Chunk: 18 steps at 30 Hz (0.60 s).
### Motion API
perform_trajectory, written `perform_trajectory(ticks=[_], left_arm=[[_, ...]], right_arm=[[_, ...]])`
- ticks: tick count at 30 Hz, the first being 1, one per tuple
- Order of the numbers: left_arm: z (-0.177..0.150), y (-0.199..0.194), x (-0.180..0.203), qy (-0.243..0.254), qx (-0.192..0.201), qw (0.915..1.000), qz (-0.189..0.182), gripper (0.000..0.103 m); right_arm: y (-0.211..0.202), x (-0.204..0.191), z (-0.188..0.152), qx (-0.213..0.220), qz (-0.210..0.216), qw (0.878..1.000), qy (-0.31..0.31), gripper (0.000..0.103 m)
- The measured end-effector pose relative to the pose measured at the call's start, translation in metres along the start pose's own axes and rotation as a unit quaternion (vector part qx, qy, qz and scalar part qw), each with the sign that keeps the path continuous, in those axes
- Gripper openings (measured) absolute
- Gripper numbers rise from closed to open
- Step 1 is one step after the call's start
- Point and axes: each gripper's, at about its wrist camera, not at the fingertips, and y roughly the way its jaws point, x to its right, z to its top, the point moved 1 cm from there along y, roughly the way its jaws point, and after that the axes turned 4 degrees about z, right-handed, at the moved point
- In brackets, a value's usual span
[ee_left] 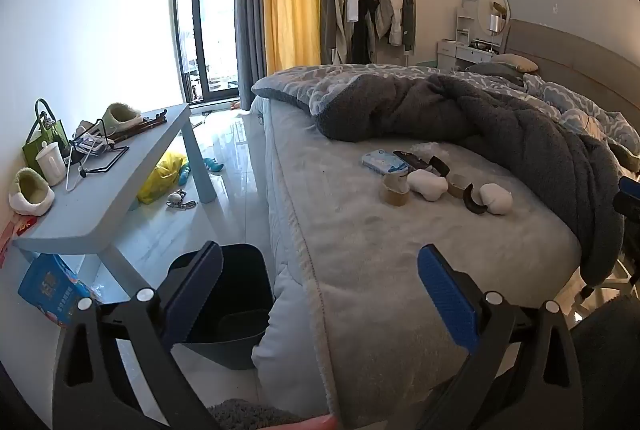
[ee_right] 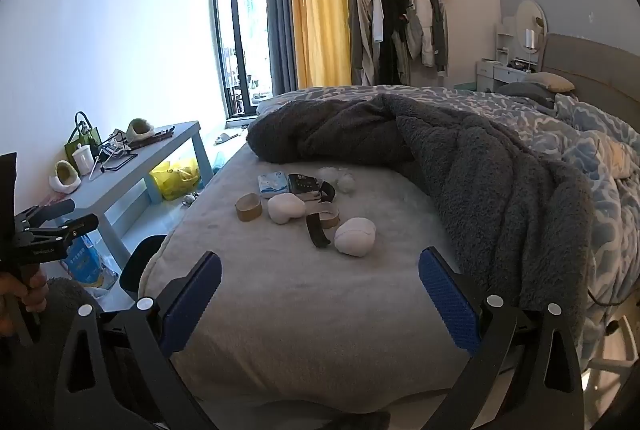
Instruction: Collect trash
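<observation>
**Your two handheld grippers**

Your left gripper (ee_left: 320, 294) has black skeletal arms with long triangular cut-outs, round silver screw heads at the joints, and fingers (ee_left: 448, 294) faced with blue textured pads. Your right gripper (ee_right: 320, 298) is built the same: black frame, silver screws, blue dimpled pads. Your hand (ee_right: 28, 294) emerges from a fuzzy grey sleeve (ee_right: 68, 294).

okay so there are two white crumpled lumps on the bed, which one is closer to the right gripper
The white lump beside the curved black strap is closer to the right gripper. The other white lump lies farther back, next to the cardboard tape ring.
</observation>
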Motion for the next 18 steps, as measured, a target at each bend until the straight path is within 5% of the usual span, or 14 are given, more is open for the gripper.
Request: perform_trajectory(ticks=[18], left_arm=[[0.0,0.0,0.0,-0.001,-0.001,1.0,0.0,0.1]], right_arm=[[0.0,0.0014,0.0011,-0.001,0.001,1.0,0.002,0.1]])
